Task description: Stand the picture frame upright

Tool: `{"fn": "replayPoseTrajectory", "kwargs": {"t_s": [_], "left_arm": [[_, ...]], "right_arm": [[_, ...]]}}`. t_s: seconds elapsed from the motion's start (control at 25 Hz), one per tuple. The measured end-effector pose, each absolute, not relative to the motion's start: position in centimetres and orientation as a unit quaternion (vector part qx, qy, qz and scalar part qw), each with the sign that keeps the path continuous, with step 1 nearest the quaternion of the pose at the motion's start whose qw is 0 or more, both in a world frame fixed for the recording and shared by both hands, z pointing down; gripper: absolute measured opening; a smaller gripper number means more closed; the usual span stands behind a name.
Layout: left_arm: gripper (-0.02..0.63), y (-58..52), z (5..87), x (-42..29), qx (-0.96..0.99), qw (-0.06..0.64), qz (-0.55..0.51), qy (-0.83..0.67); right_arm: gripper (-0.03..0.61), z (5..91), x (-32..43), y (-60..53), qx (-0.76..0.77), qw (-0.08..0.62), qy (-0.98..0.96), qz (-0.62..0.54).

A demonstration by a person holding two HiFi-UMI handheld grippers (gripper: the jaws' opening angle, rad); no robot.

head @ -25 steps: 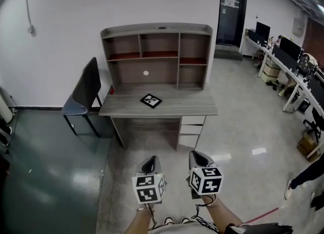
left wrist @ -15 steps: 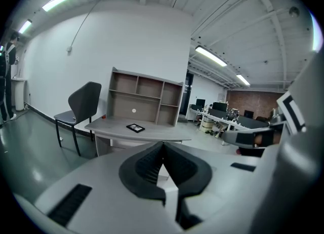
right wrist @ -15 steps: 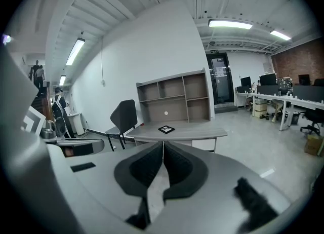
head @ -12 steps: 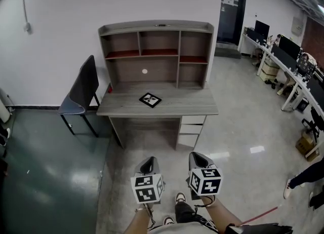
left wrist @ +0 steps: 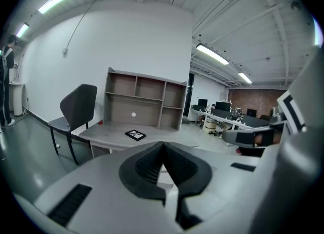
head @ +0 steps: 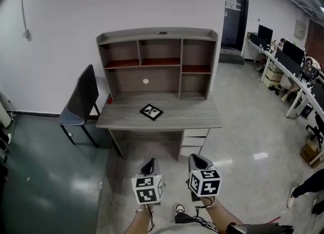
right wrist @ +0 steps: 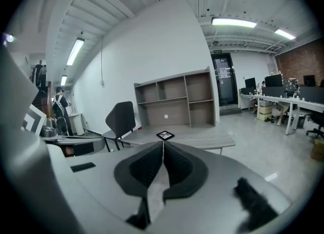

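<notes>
A small black picture frame (head: 151, 112) lies flat on the grey wooden desk (head: 202, 119), near its middle. It shows too in the left gripper view as the picture frame (left wrist: 135, 134) and in the right gripper view as the picture frame (right wrist: 164, 135). Both grippers hang low in front of me, well short of the desk. My left gripper (head: 148, 166) is shut with nothing in it, its jaws meeting at the left gripper (left wrist: 162, 144). My right gripper (head: 196, 161) is shut and empty too, jaws closed at the right gripper (right wrist: 163, 144).
The desk carries a hutch of open shelves (head: 158, 58) against the white wall. A dark chair (head: 83, 98) stands at its left, drawers (head: 194, 138) under its right side. Office desks with monitors (head: 288, 63) line the far right. A person's foot (head: 302, 186) shows at the right edge.
The desk has grown a little larger and shifted in the head view as I step toward it. Both grippers keep their place and stay shut.
</notes>
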State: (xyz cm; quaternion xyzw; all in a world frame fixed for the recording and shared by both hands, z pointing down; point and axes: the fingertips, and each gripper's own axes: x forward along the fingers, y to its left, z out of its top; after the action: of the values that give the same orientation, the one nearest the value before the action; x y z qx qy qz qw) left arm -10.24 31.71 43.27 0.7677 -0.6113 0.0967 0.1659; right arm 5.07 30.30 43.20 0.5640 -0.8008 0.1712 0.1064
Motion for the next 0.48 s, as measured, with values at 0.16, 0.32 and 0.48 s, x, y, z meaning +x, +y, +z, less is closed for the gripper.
{"fn": "replayPoseTrajectory", "kwargs": {"t_s": [0.16,0.32,0.48], "left_arm": [[0.012,27.9,43.1,-10.1,0.763,0.167,0.095,-0.617],[0.012,24.2,43.1,-9.9,0.756,0.170,0.091,-0.626],[0.012,20.8,43.1,-9.3,0.752,0.172,0.091,-0.630]], "right_arm": [[0.032,42.9,5.3,26.2,0.557,0.109,-0.806,0.169],[0.032,43.0,5.4,22.4,0.548,0.113,-0.811,0.169],[0.032,43.1,6.0,18.8,0.543,0.117,-0.814,0.170]]}}
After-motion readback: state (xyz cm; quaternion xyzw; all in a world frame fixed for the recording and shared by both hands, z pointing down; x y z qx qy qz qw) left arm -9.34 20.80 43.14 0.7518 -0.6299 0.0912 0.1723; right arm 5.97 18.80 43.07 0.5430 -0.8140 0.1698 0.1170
